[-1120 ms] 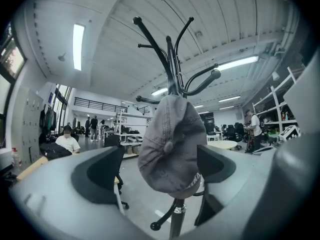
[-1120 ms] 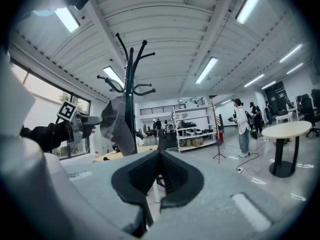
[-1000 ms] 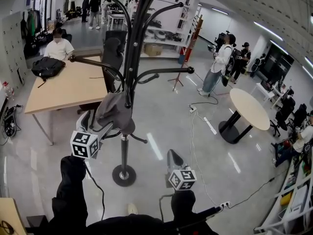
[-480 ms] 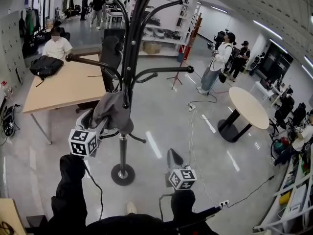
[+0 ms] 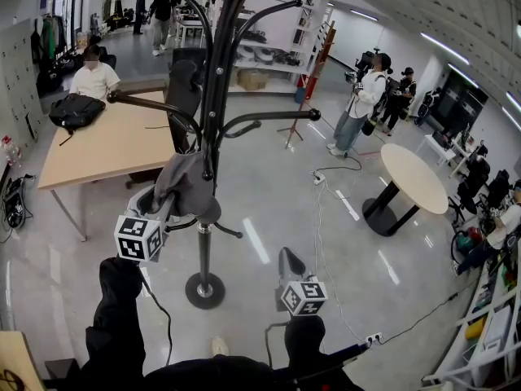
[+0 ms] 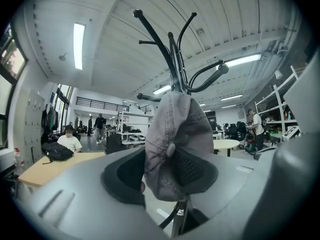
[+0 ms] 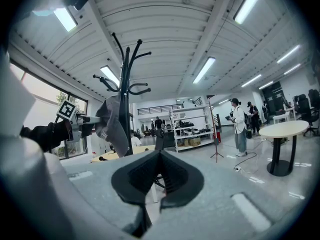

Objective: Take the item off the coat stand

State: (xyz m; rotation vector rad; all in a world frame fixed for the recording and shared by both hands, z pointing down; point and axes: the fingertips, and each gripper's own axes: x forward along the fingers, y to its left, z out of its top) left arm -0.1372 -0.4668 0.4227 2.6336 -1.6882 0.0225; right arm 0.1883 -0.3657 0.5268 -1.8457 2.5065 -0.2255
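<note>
A tall black metal coat stand (image 5: 213,96) rises from a round base on the glossy grey floor (image 5: 269,194). A soft grey fabric cap (image 5: 189,187) hangs from one of the stand's lower hooks, on the side of the pole nearest the person and draped just against it.

The left gripper (image 5: 165,206) is held level at the stand's lower hooks, reaching in from the near left side. Its fingers (image 6: 122,176) have just been closing. In the left gripper view they sit against both sides of the cap's lower part, pinching the fabric, while the cap is still on its hook.

The right gripper (image 5: 286,259) hangs lower, to the right of the stand's base and apart from the pole. Its fingers (image 7: 145,174) are pressed together with nothing between them. In the right gripper view the stand and the cap show off to the left.

Behind the stand to the left is a light wooden tabletop (image 5: 106,149) carrying a black backpack (image 5: 77,108), with a seated person in a white shirt (image 5: 94,77) at its far end. Well to the right of the stand is a round pale table (image 5: 415,182). Beyond that table stands a person in a white top (image 5: 364,104).
</note>
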